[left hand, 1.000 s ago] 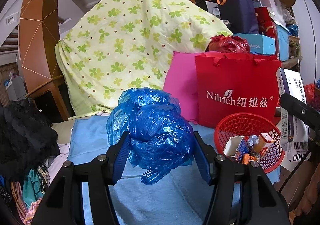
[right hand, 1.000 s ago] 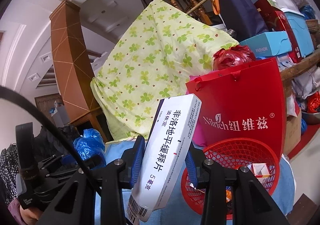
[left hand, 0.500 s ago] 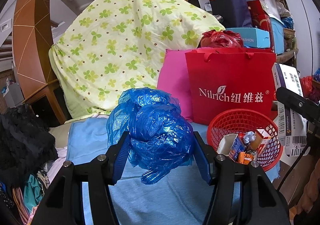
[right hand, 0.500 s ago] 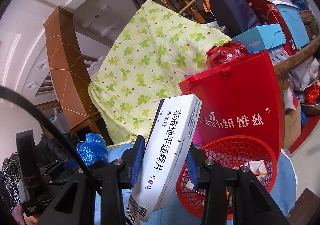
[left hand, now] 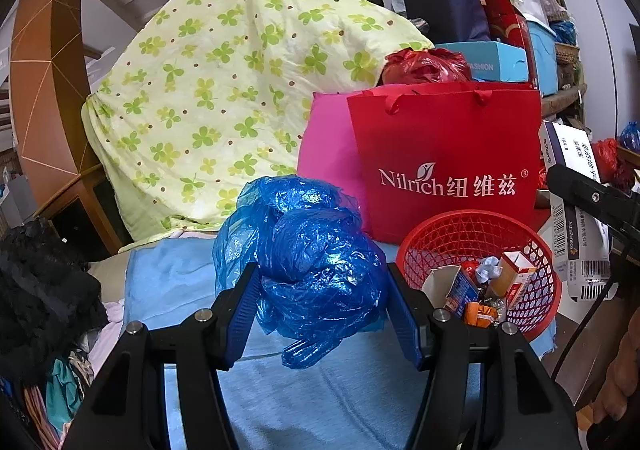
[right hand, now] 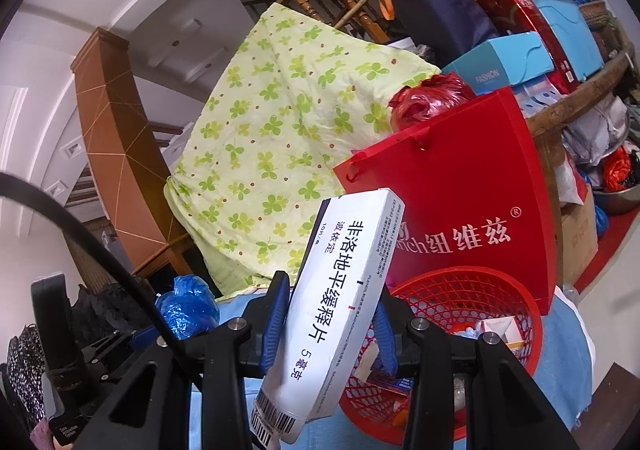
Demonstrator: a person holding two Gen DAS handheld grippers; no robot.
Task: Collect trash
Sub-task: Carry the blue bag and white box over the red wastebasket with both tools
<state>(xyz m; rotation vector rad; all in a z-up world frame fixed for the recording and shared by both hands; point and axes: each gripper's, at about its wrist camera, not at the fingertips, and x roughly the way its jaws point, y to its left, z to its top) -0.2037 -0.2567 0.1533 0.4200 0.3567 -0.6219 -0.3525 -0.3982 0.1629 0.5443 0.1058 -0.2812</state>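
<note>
- Left tool (left hand: 320,306) clenched on a crumpled blue plastic bag (left hand: 308,262), held above the light blue cloth (left hand: 176,282) on the desk.
- Red mesh basket (left hand: 536,246) at three o'clock of that bag, holding small cartons and wrappers.
- Right tool (right hand: 332,314) gripping a white medicine box (right hand: 340,290), tilted, barcode end lowest, just at nine o'clock of the basket's rim.
- Red Nilrich gift bag (left hand: 448,145) upright at twelve o'clock of the basket.

Black left gripper (left hand: 320,314), blue-padded jaws, silver screws.
</note>
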